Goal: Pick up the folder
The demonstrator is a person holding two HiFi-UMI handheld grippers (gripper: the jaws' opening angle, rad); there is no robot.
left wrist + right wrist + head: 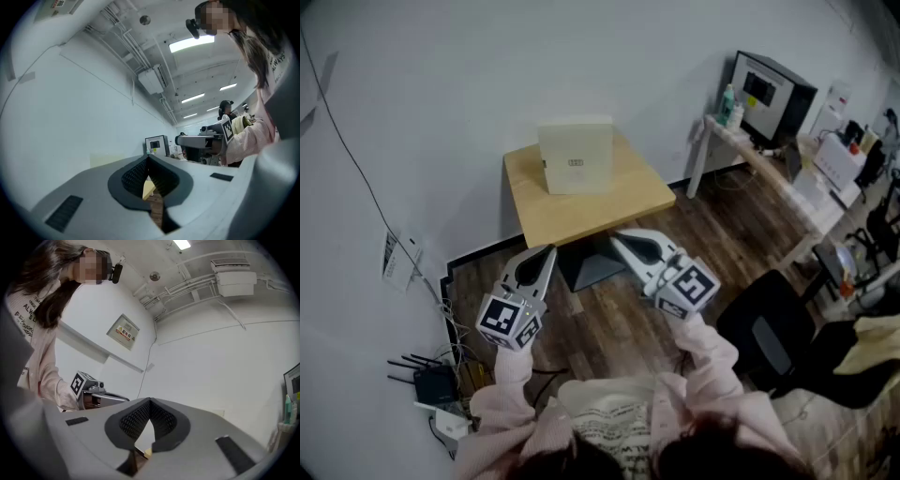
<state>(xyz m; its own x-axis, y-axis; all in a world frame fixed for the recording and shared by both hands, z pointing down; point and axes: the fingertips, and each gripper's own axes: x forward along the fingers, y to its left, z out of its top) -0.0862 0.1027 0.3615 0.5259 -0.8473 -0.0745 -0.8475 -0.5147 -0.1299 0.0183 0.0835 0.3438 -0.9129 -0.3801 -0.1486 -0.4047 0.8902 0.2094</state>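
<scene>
Approach stage, nothing grasped yet.
We hold the left tool (pixel 547 253) clenched and empty, short of the small light wooden tabletop (pixel 581 214). The pale cream cardboard folder (pixel 575 157) stands there untouched. The right tool (pixel 620 237) is clenched and empty too. Reach, grasp and lift all remain.

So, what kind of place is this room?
Probably an office or lab workroom: a monitor stands on a long white desk, with a black office chair nearby and a router by the wall.
</scene>
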